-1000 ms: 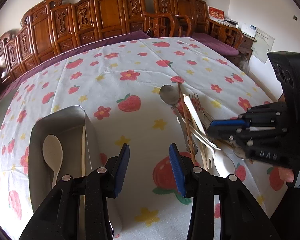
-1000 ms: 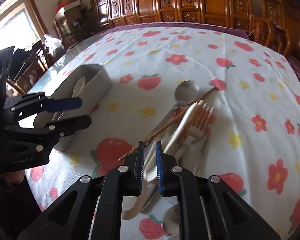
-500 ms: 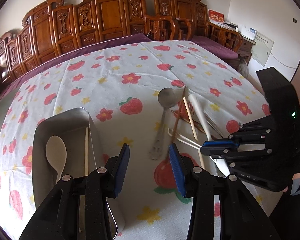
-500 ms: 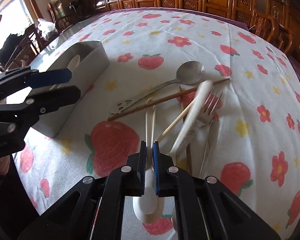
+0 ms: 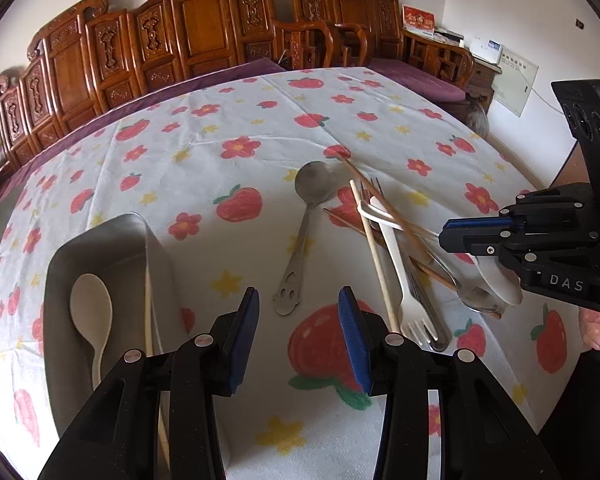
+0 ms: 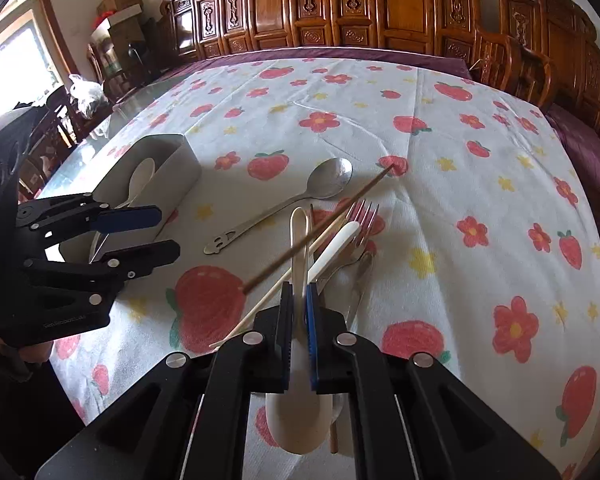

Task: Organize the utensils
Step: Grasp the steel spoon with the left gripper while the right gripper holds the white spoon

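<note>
While your right gripper point(image 6: 299, 304) is clamping the cream spoon point(image 6: 299, 360) by its handle, bowl toward the camera and handle tip pointing out over the pile, your left gripper point(image 5: 298, 332) is hanging with its jaws spread wide and gripping nothing, above the strawberry tablecloth point(image 5: 240, 148). Beside it on its left, the metal tray point(image 5: 112, 240) is holding 1 pale spoon point(image 5: 92, 312). Ahead of it, the steel spoon point(image 5: 306, 216) is lying flat, apart from the heap of forks and chopsticks point(image 5: 392, 248).
</note>
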Motion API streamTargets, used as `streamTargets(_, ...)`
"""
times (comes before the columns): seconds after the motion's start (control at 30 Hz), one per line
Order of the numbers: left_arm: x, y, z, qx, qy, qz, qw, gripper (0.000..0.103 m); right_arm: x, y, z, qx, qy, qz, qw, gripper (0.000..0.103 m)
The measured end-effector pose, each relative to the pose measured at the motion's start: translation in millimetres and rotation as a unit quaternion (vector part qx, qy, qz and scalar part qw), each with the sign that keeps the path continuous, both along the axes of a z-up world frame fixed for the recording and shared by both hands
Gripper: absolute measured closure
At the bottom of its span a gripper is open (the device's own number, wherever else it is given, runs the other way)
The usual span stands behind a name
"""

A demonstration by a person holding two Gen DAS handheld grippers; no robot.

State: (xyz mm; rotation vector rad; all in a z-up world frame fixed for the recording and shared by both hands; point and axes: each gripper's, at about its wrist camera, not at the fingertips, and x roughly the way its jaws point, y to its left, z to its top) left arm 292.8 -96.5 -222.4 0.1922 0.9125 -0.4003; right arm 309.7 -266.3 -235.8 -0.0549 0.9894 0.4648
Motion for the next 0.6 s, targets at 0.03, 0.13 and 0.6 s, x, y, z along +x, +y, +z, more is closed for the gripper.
streamTargets(0.03, 0.8, -0.9, -1.7, 0.0, 0.002, 0.0, 1.0, 0.064, -0.6, -0.8, 2.1, 0.004, -0.002, 0.001, 1.0, 0.095)
streamTargets(0.13, 1.4, -2.9, -4.5, 0.007, 0.001, 0.001, 1.0, 0.064, -2.1, -2.7, 10.9, 0.019, -0.012, 0.007, 1.0, 0.095)
streamTargets(0.6, 30.9, -9.9, -2.4, 0.025, 0.008, 0.001, 0.9997, 0.064, -9.6, -11.1, 56.1, 0.07, -0.082, -0.011, 0.994, 0.095)
